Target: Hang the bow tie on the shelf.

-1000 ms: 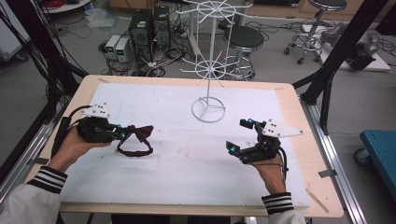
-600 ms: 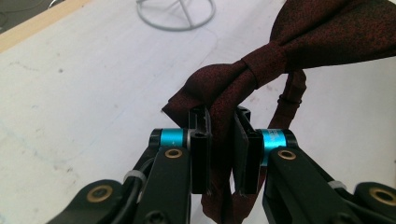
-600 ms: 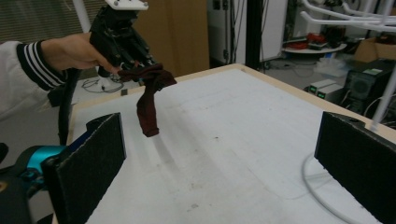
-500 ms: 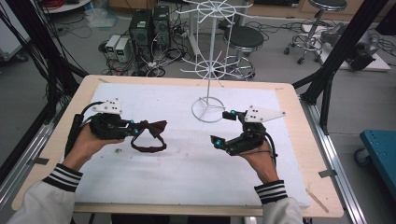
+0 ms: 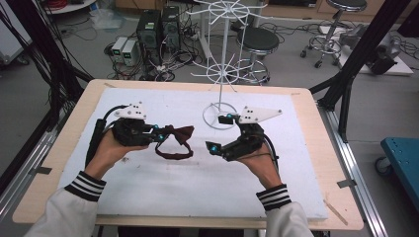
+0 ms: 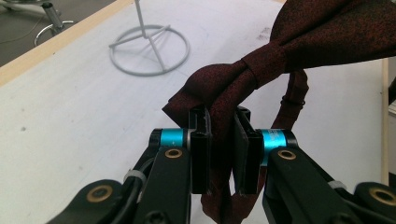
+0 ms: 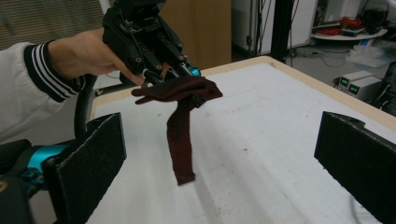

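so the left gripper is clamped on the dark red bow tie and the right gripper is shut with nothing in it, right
Not quite. The left gripper is indeed clamped on the dark red bow tie, but the right gripper is open, not shut: the right gripper view shows its jaws standing wide apart with nothing between them.

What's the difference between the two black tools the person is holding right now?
The left tool has its jaws shut on a dark red bow tie, while the right tool stands wide open with nothing between its jaws. In the high view, the left tool carries the tie above the white table cover, its strap hanging down, and the right tool carries nothing. Both are black with blue parts, one in each hand.
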